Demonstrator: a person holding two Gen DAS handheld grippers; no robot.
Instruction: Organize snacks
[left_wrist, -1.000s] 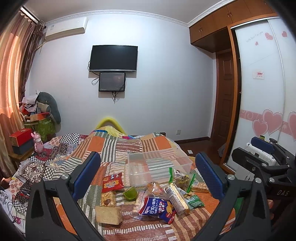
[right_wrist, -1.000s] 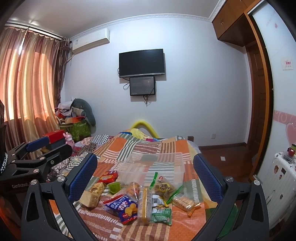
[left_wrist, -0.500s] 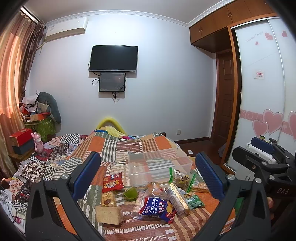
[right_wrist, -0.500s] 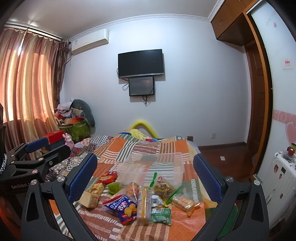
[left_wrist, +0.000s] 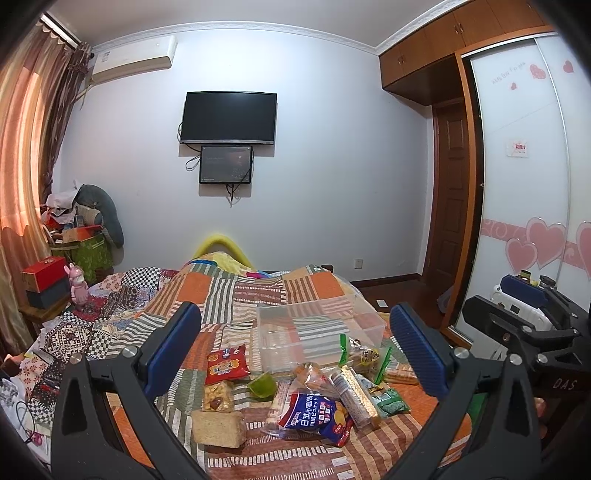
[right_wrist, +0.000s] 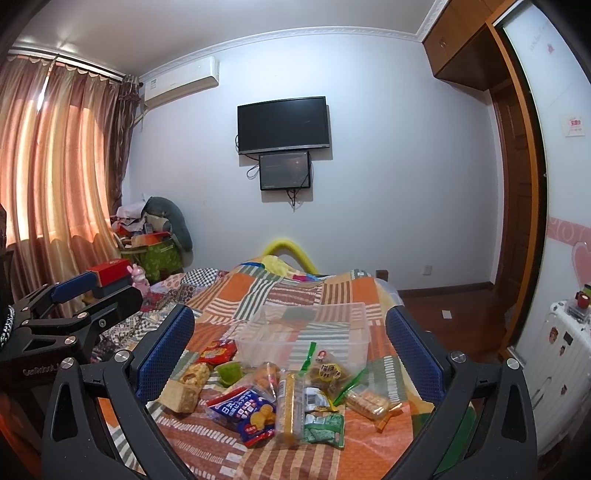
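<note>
Several snack packets lie in a pile on the patchwork quilt: a red packet, a blue biscuit bag, a beige cake block, a green jelly cup and a green packet. Behind them stands a clear plastic bin, which looks empty. My left gripper hovers open above the near end of the bed, nothing between its blue pads. My right gripper is likewise open over the same pile, with the bin and blue bag ahead of it.
The bed drops off on the right to a wooden floor. A white suitcase and a sliding wardrobe door with heart stickers stand on the right. Boxes, bags and a pink toy crowd the left by the curtains.
</note>
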